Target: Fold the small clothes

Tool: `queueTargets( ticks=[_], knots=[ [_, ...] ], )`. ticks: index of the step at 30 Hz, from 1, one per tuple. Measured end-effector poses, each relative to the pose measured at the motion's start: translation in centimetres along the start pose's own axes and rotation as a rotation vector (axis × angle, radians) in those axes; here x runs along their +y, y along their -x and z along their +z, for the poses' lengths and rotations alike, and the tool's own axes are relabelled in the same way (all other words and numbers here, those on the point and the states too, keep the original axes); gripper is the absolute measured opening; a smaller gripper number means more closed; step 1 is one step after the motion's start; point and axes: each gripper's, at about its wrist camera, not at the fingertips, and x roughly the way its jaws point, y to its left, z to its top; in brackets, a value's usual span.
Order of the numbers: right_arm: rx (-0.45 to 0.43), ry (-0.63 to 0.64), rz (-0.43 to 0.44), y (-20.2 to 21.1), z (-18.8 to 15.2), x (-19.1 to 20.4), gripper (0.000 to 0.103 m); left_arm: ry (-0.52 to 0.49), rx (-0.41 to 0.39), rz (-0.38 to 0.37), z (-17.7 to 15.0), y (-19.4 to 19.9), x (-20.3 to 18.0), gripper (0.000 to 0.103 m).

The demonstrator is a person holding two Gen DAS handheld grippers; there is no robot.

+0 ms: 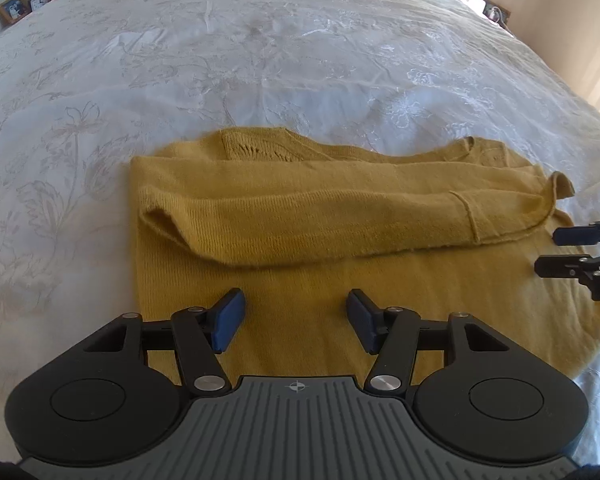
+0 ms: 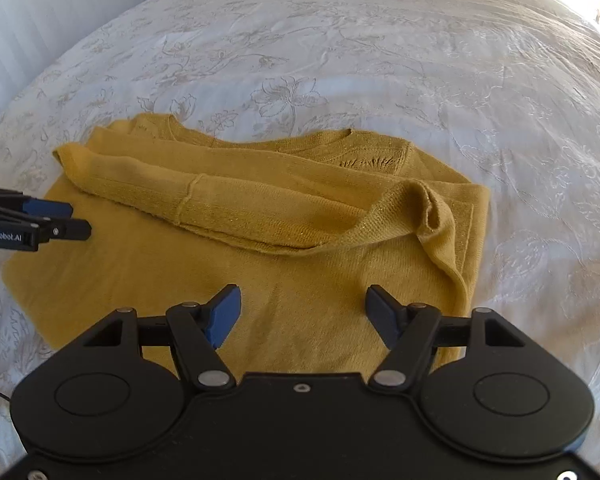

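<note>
Mustard knit, the sweater (image 1: pixel 300 216) lies flat on the white bedspread (image 1: pixel 260 60) with sleeves folded across, and the left gripper (image 1: pixel 296 318) hovers over its near part, jaws apart and empty. Seen from the right wrist, the right gripper (image 2: pixel 302 316) is likewise wide and holds nothing over the sweater (image 2: pixel 260 220); the cloth looks soft, light and floppy, best pinched at the near hem corners.
</note>
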Motion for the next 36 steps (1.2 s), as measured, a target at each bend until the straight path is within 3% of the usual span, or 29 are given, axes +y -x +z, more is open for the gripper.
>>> queueTargets(
  ticks=[4,12,16,18,21,23,29,33,36],
  knots=[
    [0.005,0.030,-0.058,-2.1,1.9,-1.7,0.076,-0.029,-0.005,0.035,3.0,-2.1,1.4,0.055],
    [-0.024,-0.119,-0.126,-3.4,5.0,-5.9,0.077,0.032,-0.034,0.094,7.4,-4.4,4.6,0.057],
    [-0.056,-0.181,-0.164,-2.1,4.9,-7.1,0.077,0.070,-0.042,0.130,8.1,-3.7,5.1,0.057],
    [-0.090,-0.225,-0.148,-0.7,4.6,-7.4,0.077,0.093,-0.056,0.114,8.0,-2.6,5.0,0.058],
    [-0.110,-0.257,-0.122,1.3,3.5,-7.0,0.078,0.106,-0.043,0.054,6.8,-1.0,4.0,0.071],
    [-0.103,-0.272,-0.102,2.0,2.3,-6.5,0.083,0.113,-0.035,0.031,5.4,0.0,3.0,0.074],
    [-0.014,-0.335,-0.108,3.8,-2.7,-5.8,0.085,0.126,0.038,0.003,-0.2,2.5,0.6,0.076],
    [0.046,-0.335,-0.125,5.2,-5.9,-5.5,0.085,0.120,0.122,0.022,-3.5,2.8,0.7,0.076],
    [0.151,-0.331,-0.201,5.1,-8.3,-6.1,0.086,0.139,0.150,0.060,-5.7,2.9,2.1,0.077]
  ],
)
